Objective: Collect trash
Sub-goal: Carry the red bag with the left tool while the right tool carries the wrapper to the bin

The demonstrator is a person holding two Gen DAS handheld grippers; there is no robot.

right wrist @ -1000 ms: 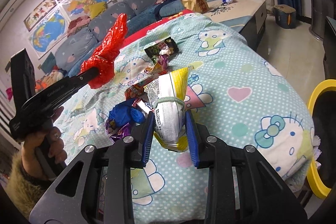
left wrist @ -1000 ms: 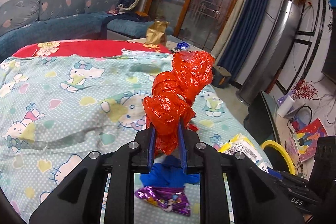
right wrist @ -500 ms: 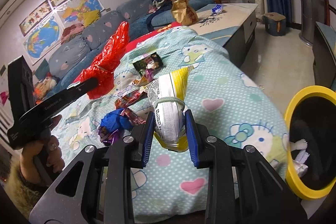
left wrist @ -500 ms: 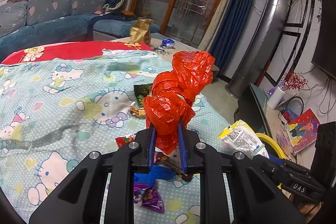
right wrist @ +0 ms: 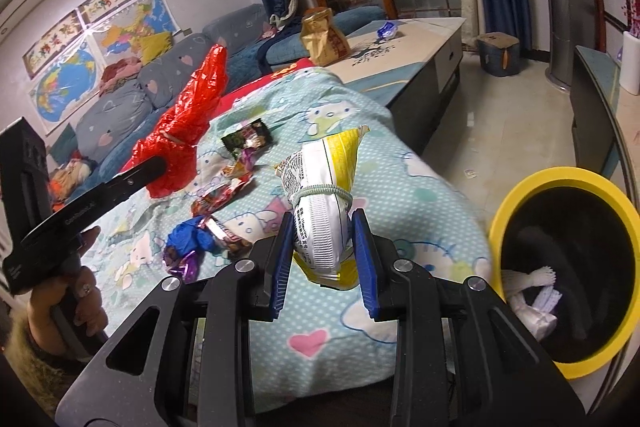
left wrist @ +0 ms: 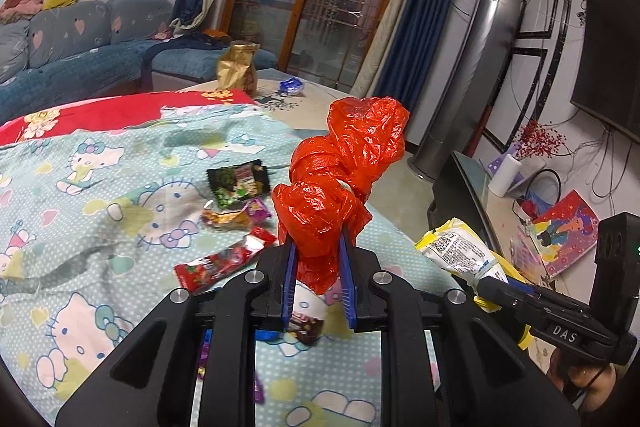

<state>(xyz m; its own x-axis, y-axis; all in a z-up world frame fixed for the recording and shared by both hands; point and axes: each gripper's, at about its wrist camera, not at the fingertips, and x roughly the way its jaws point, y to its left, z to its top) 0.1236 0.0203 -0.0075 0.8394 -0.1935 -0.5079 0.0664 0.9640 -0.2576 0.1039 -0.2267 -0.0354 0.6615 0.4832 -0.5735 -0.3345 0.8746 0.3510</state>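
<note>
Right wrist view: our right gripper (right wrist: 322, 259) clamps a yellow-and-white snack bag (right wrist: 324, 211); the yellow-rimmed black bin (right wrist: 520, 187) sits just right, nearer than our left gripper (left wrist: 318, 279), which pinches crumpled red plastic (left wrist: 340, 179).

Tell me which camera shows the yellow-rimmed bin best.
The right wrist view: the bin shows its whole yellow rim and dark inside with white paper at the bottom. In the left wrist view only a sliver of yellow rim peeks from behind the right gripper and its snack bag.
</note>
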